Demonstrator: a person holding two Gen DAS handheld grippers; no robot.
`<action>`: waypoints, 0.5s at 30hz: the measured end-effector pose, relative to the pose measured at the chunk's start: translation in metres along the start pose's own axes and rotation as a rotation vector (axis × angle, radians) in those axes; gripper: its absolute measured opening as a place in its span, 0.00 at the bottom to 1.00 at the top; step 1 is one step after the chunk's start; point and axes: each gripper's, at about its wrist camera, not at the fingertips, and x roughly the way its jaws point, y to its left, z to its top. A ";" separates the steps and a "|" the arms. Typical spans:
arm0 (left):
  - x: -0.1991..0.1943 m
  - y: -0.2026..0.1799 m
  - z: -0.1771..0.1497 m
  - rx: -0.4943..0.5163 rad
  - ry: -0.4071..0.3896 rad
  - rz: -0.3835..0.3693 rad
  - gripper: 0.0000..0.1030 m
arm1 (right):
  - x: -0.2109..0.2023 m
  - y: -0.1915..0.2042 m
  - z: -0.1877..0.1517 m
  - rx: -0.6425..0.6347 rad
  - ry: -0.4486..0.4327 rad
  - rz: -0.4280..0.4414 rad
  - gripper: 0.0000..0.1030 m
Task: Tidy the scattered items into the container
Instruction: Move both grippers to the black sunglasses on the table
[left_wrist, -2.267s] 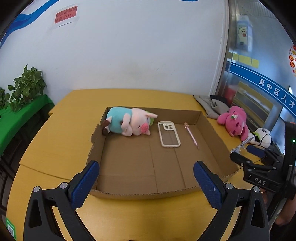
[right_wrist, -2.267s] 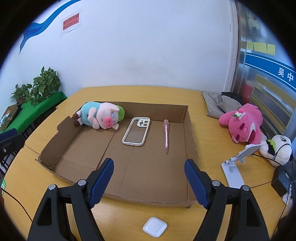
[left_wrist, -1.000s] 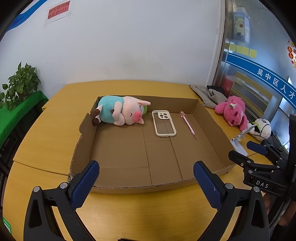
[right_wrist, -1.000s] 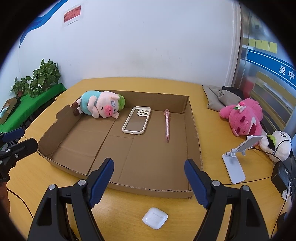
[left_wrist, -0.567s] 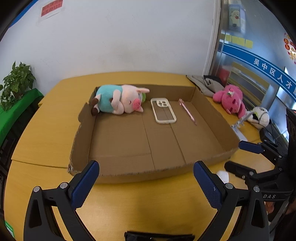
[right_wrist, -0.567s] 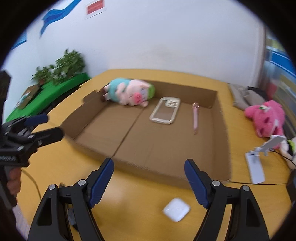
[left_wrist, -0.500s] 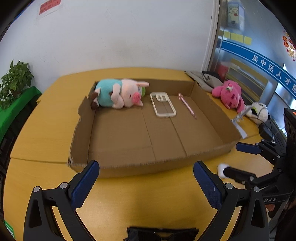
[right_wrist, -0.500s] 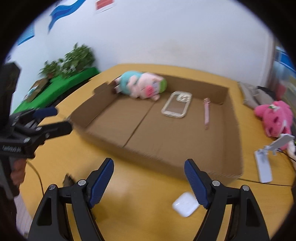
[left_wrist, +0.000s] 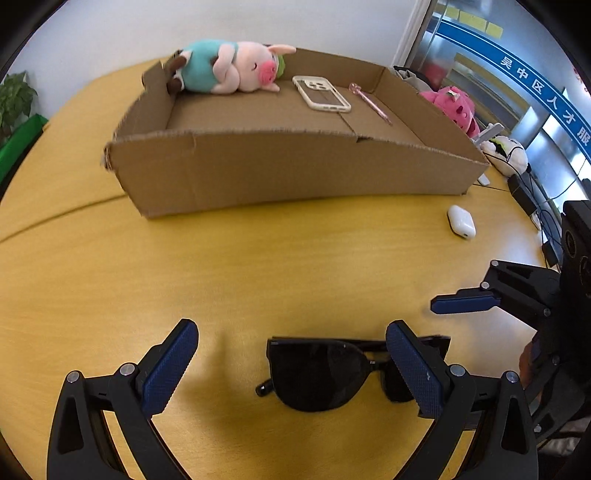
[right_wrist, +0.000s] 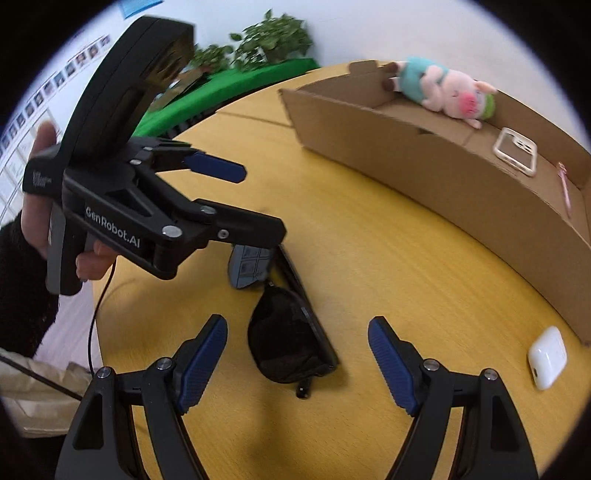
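Observation:
Black sunglasses (left_wrist: 317, 373) (right_wrist: 288, 339) lie folded on the yellow table in front of the cardboard box (left_wrist: 295, 170) (right_wrist: 424, 166). My left gripper (left_wrist: 291, 365) hangs open over them, and its right finger overlaps one lens. My right gripper (right_wrist: 297, 363) is open too, its fingers on either side of the glasses' near end. A white earbud case (left_wrist: 461, 220) (right_wrist: 547, 357) lies on the table by the box's front corner. In the box lie a pig plush (left_wrist: 229, 66) (right_wrist: 443, 88), a phone case (left_wrist: 320, 93) (right_wrist: 516, 150) and a pink pen (left_wrist: 371, 101) (right_wrist: 565, 184).
A pink plush (left_wrist: 454, 107), a white plush (left_wrist: 506, 155), a phone stand (left_wrist: 487, 133) and cables lie right of the box. Plants (right_wrist: 273, 40) on a green cloth (right_wrist: 229, 88) stand beyond the table's left side. A person's hand (right_wrist: 40, 147) holds the left gripper.
Both grippers have sunk and tipped down from the box toward the table's near side. The sunglasses have come into view between their fingers. The right gripper has swung left and rolled.

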 end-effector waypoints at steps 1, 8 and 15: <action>0.002 0.001 -0.001 -0.002 0.009 -0.005 1.00 | 0.003 0.001 0.000 -0.008 0.007 0.001 0.76; 0.022 -0.001 -0.004 -0.021 0.079 -0.084 0.94 | 0.026 0.015 -0.006 -0.044 0.048 -0.068 0.76; 0.020 -0.002 -0.003 -0.036 0.085 -0.068 0.71 | 0.025 0.028 -0.009 -0.117 0.048 -0.141 0.57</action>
